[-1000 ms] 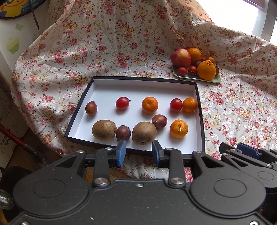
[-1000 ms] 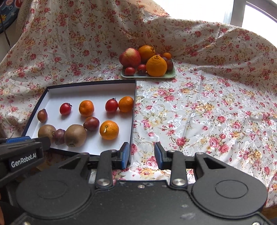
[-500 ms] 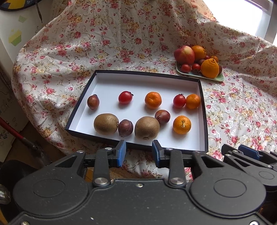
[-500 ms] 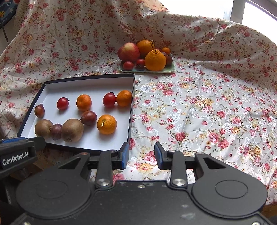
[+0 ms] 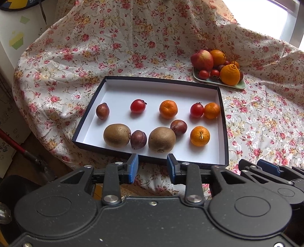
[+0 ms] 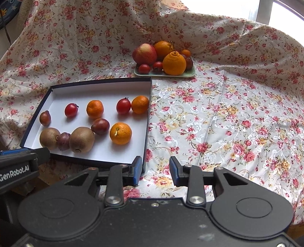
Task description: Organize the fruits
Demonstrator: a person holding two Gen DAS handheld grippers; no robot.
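Note:
A black box with a white floor (image 5: pixel 152 91) (image 6: pixel 106 89) lies on the flowered cloth and holds several fruits: two kiwis (image 5: pixel 161 139), plums, red tomatoes (image 5: pixel 138 106) and mandarins (image 6: pixel 120 133). Behind it a pale green tray (image 5: pixel 235 85) (image 6: pixel 182 74) carries an apple (image 6: pixel 144 53), oranges, tomatoes and a bumpy orange (image 6: pixel 174 63). My left gripper (image 5: pixel 152 168) is open and empty just short of the box's near wall. Over the cloth by the box's near right corner my right gripper (image 6: pixel 155 170) is open and empty too.
Flowered cloth (image 6: pixel 228 117) covers the table and rises in folds behind the tray. At the left, the table edge drops to a floor with a red-handled tool (image 5: pixel 17 146). A bright window (image 5: pixel 266 11) is at the back right.
Both grippers have pulled back and tilted, so the box and tray sit lower in the views. No fruit has moved and both jaws kept their gap.

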